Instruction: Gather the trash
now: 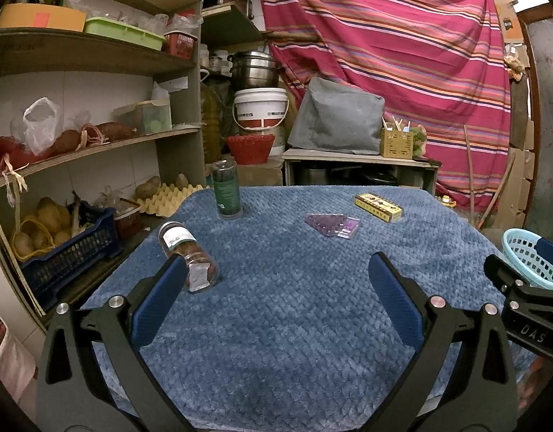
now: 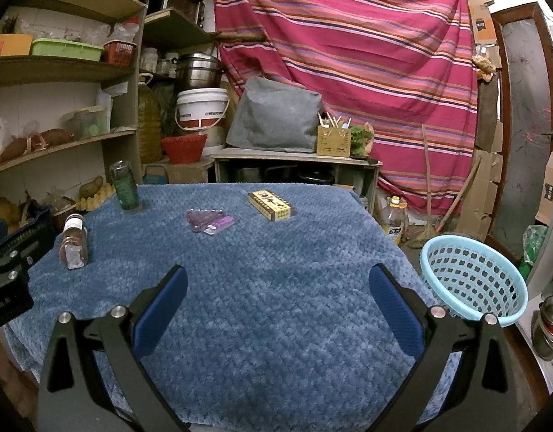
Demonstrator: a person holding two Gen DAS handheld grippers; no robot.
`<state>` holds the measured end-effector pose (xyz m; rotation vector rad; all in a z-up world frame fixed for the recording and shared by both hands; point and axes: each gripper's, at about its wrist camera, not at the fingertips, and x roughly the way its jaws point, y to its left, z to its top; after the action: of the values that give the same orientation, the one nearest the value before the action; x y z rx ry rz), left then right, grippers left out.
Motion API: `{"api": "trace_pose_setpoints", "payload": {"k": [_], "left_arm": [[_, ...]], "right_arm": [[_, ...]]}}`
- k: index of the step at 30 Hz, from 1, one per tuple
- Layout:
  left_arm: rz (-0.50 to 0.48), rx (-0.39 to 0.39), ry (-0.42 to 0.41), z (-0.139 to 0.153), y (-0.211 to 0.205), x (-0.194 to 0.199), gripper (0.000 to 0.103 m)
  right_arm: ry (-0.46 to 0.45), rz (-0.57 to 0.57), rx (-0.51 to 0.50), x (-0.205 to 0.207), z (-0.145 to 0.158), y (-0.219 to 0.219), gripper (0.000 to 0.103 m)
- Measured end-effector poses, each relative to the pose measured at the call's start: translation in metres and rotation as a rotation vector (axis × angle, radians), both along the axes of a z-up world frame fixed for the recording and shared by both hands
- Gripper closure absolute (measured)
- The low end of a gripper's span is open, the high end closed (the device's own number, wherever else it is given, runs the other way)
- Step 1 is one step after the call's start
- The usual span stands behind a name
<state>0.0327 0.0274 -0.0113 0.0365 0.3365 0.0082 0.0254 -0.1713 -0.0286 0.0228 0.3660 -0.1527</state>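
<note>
On the blue cloth table (image 1: 276,324) lie a tipped glass jar (image 1: 188,255) with brown contents, an upright green bottle (image 1: 226,189), a purple plastic packet (image 1: 332,225) and a yellow box (image 1: 379,207). My left gripper (image 1: 276,270) is open and empty above the near table, its left pad beside the tipped jar. My right gripper (image 2: 278,270) is open and empty; its view shows the jar (image 2: 74,243), bottle (image 2: 125,187), packet (image 2: 209,221), box (image 2: 271,204) and a light blue basket (image 2: 474,280) at the table's right edge.
Wooden shelves (image 1: 96,144) with potatoes, crates and bags stand close on the left. A low cabinet (image 1: 359,165) with a grey bag, a white bucket (image 1: 260,108) and a striped red curtain (image 1: 384,54) lie behind. The basket also shows in the left wrist view (image 1: 528,255).
</note>
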Motion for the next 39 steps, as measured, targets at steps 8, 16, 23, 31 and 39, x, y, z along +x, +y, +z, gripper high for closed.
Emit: {"api": "trace_pose_setpoints", "payload": {"k": [8, 16, 23, 31, 39], "left_arm": [[0.0, 0.002, -0.004, 0.0006, 0.0016, 0.0, 0.005], [-0.003, -0.004, 0.0, 0.0021, 0.0022, -0.0004, 0.005], [-0.005, -0.008, -0.001, 0.0028, 0.0025, 0.0002, 0.005], [-0.005, -0.01, -0.001, 0.0035, 0.0018, 0.002, 0.005], [-0.005, -0.007, 0.005, 0.0033, 0.0015, 0.0049, 0.005]], "right_arm": [[-0.003, 0.003, -0.002, 0.0017, 0.0019, -0.0006, 0.005], [0.0, 0.008, -0.006, 0.0034, 0.0008, 0.002, 0.005], [0.001, 0.009, -0.013, 0.0074, -0.0001, 0.0036, 0.005], [0.002, 0.012, -0.009, 0.008, -0.0008, 0.0036, 0.005], [0.003, 0.009, -0.009, 0.008, -0.0007, 0.0037, 0.005]]}}
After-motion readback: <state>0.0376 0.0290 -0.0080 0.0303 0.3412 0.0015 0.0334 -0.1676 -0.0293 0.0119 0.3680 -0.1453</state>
